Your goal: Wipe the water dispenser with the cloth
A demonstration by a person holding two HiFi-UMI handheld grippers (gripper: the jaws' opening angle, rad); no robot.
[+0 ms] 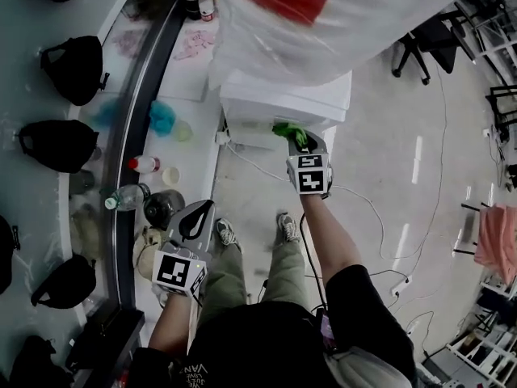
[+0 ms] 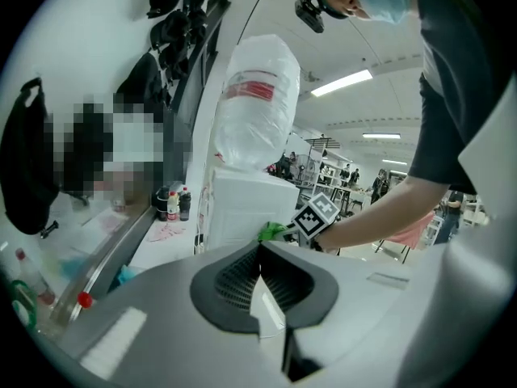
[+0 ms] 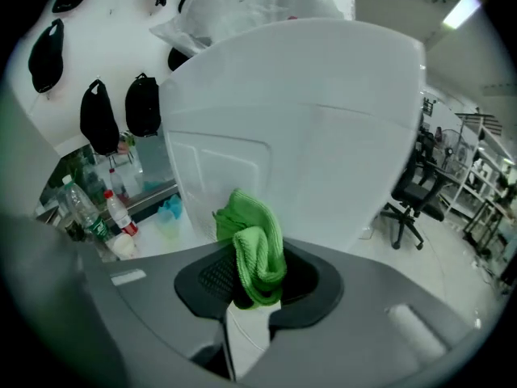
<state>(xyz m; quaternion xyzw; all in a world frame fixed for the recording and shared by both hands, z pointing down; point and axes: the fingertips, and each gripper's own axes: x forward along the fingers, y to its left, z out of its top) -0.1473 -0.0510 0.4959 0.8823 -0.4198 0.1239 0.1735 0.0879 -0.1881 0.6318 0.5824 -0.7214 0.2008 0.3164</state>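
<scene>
1. Green microfibre cloth (image 3: 255,249) is pinched in a bunch between the jaws of the right gripper (image 3: 252,285). A wad stands up past the tips at the white front panel of the water dispenser (image 3: 323,136). Whether it is touching the panel or just short of it I cannot tell.
2. Only a fold seems to be clamped. A hard drag across the panel could pull the cloth free and drop it to the floor.
3. Because the cloth is balled up and not spread flat, little of it would meet the surface. If the wad rolls aside, I judge that the bare jaw tips could scrape the plastic.
4. From the head view, the dispenser carries a large plastic-wrapped water bottle (image 1: 323,14) on top, so it looks top-heavy. Pushing firmly high on the body might rock it.
5. A white cable (image 1: 242,162) runs from the dispenser's side across the floor close to the person's shoes (image 1: 287,226). A step during a long stroke could snag it.
6. The left gripper (image 1: 194,225) hangs low beside the counter (image 1: 194,95), its jaws pressed together on nothing. It has no hold on the dispenser. A careless swing could knock the red-capped bottle (image 1: 144,164) standing nearby.
</scene>
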